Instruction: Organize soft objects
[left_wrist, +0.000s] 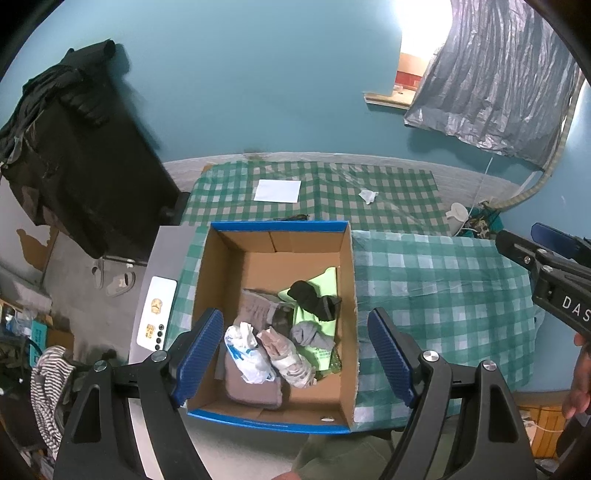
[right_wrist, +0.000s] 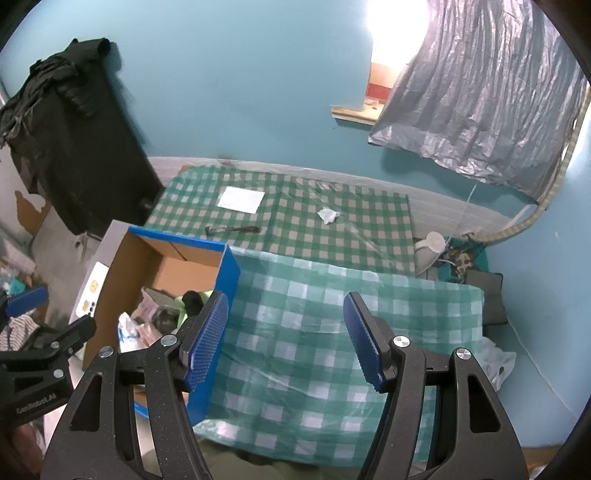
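A cardboard box with a blue rim (left_wrist: 280, 225) stands on a green checked cloth (left_wrist: 443, 295). It holds soft things: a black sock (left_wrist: 314, 302) on a lime green bag (left_wrist: 327, 278), a grey sock (left_wrist: 310, 334), a white plastic bag with blue print (left_wrist: 245, 350), a pink-white bundle (left_wrist: 286, 356) and a mauve folded cloth (left_wrist: 251, 391). My left gripper (left_wrist: 295, 315) hangs open above the box, with nothing between its pads. My right gripper (right_wrist: 286, 297) is open over the checked cloth, to the right of the box's wall (right_wrist: 231, 269), and holds nothing.
Farther back on the cloth lie a white sheet of paper (left_wrist: 277, 190), a crumpled tissue (left_wrist: 368, 195) and a dark thin strip (right_wrist: 232, 229). A grey appliance (left_wrist: 157, 314) adjoins the box's left side. Black garments (left_wrist: 74, 147) hang at left; a white kettle (left_wrist: 456, 216) stands at right.
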